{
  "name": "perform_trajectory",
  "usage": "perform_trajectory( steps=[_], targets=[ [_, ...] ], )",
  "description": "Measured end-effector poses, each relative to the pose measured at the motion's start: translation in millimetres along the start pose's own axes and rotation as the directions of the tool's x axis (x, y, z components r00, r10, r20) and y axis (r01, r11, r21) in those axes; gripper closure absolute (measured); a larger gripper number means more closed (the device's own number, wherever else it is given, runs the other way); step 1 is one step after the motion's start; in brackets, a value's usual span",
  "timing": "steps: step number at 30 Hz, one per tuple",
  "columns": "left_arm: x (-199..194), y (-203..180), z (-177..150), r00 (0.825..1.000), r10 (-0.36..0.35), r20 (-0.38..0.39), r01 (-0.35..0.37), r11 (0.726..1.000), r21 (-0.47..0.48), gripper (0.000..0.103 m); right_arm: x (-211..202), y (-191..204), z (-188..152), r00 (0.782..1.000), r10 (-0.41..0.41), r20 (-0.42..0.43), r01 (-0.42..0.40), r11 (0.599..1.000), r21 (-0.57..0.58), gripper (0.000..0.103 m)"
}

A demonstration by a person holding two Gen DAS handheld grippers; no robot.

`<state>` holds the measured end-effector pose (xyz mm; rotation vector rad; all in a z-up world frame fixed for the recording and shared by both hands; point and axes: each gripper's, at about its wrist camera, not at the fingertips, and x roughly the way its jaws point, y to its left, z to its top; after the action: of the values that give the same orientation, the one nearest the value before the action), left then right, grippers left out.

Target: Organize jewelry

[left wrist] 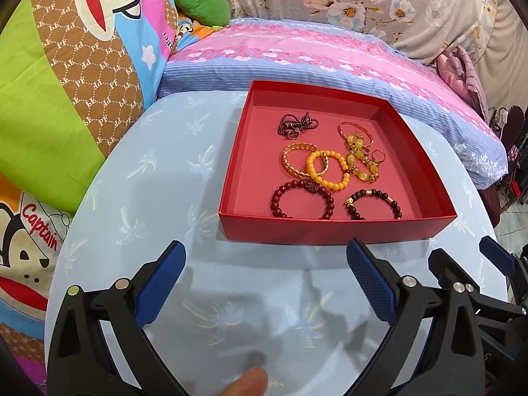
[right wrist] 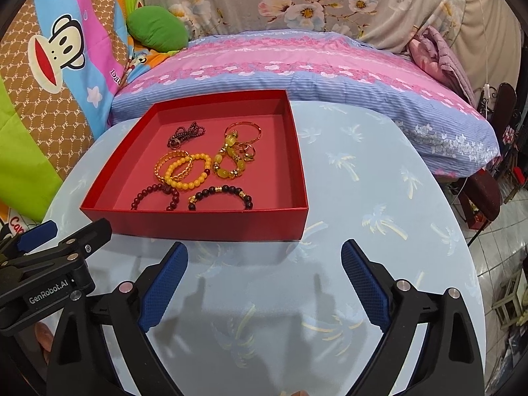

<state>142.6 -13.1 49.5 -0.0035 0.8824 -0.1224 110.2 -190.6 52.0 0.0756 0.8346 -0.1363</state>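
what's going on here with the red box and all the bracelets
A person holds a two-finger gripper in each hand over a round table. Both the left gripper and the right gripper are open, empty and short of the red box. The bracelets, including a yellow bead bracelet, lie loose inside the box, none picked up.

You can't separate the small gold pieces [left wrist: 369, 155] tangled by the red box's [left wrist: 330, 229] right side; its front wall hides both dark bracelets' [right wrist: 155, 198] near arcs.
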Motion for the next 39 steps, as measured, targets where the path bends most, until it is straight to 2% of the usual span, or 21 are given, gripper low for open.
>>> perform_trajectory(
  steps=[39],
  targets=[
    [-1.3,-2.8,-1.1,1.0,0.021,0.009,-0.021,1.0,0.007,0.009,-3.0,-1.5,-2.5,1.0,-0.028,0.008,0.028,0.999,0.019,0.013]
  ],
)
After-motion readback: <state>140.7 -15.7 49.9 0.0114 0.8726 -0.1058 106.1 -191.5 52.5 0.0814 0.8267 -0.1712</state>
